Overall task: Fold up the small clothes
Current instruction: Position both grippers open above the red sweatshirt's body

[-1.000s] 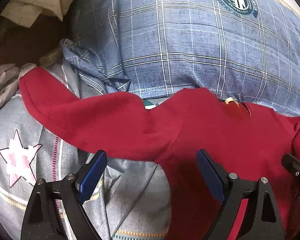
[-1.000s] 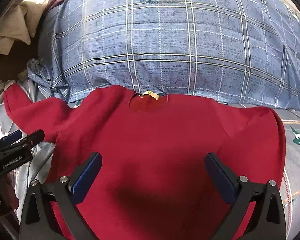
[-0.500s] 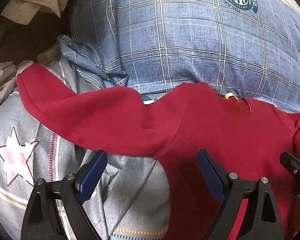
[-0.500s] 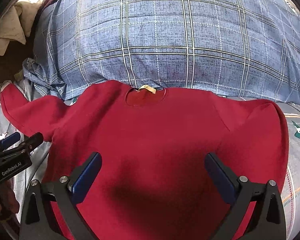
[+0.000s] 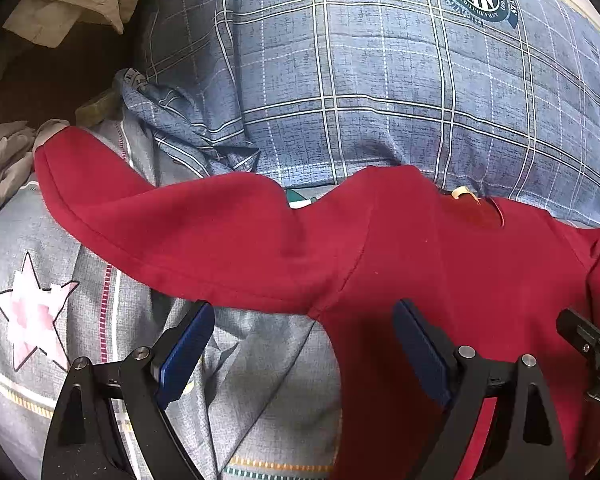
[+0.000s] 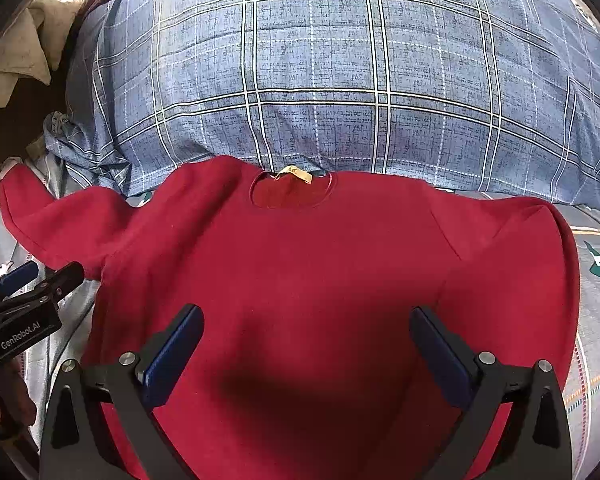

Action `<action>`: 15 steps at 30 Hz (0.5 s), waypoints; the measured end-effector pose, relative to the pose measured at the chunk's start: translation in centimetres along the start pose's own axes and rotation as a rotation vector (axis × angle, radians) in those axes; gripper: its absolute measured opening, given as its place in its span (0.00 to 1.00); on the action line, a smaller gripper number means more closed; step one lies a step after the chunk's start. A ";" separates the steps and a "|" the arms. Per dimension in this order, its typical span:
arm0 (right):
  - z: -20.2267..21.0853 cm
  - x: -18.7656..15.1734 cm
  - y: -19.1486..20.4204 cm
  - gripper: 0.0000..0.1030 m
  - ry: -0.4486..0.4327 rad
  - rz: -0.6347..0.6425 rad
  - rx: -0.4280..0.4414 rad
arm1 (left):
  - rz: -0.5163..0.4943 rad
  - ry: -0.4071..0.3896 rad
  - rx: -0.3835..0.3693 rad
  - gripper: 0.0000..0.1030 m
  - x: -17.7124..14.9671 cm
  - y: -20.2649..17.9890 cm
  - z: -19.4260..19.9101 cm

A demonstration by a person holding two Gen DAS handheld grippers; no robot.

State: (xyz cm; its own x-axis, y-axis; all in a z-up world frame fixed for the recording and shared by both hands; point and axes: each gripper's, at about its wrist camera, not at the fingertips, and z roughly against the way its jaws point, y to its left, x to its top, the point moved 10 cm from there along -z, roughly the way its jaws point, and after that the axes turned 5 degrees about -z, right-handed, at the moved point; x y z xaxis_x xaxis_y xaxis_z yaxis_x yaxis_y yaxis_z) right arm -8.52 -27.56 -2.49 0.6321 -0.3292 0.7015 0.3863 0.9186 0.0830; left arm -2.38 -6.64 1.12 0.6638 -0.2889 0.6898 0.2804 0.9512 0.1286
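the red sweater (image 6: pixel 320 264) lies flat, front up, on the grey bed sheet (image 5: pixel 260 380), collar touching the blue plaid pillow (image 6: pixel 340 80). left gripper (image 5: pixel 300 344) and right gripper (image 6: pixel 306 344): both spread wide, empty, above the garment.

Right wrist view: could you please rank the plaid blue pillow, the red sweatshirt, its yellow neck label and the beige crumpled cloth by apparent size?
1-2. Red sweatshirt and plaid blue pillow: alike, and the sweatshirt lies nearer, so unranked.
3. Beige crumpled cloth, partly cut off.
4. Yellow neck label.
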 end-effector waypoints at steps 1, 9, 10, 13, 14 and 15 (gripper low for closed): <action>0.0 0.0 0.0 1.00 0.002 0.001 -0.001 | 0.000 0.001 0.001 0.88 0.0 0.0 0.0; -0.3 -0.1 0.1 1.00 0.008 0.000 0.006 | 0.006 -0.001 0.000 0.88 0.1 0.1 0.0; -0.3 0.0 0.1 1.00 0.007 0.002 0.005 | 0.007 -0.002 0.000 0.88 0.1 0.2 0.0; -0.4 -0.1 0.1 1.00 0.009 0.002 0.006 | 0.011 -0.006 0.000 0.88 0.2 0.3 0.1; -0.4 -0.1 0.1 1.00 0.011 0.002 0.007 | 0.013 -0.007 -0.001 0.88 0.2 0.4 0.1; -0.4 -0.1 0.1 1.00 0.011 0.001 0.008 | 0.016 -0.007 0.000 0.88 0.1 0.5 0.1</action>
State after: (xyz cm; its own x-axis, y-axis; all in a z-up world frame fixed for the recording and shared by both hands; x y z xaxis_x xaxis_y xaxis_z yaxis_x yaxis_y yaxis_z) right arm -8.26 -27.55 -2.87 0.6402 -0.3307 0.6934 0.3800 0.9207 0.0883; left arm -2.24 -6.18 1.38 0.6634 -0.2730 0.6967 0.2698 0.9557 0.1175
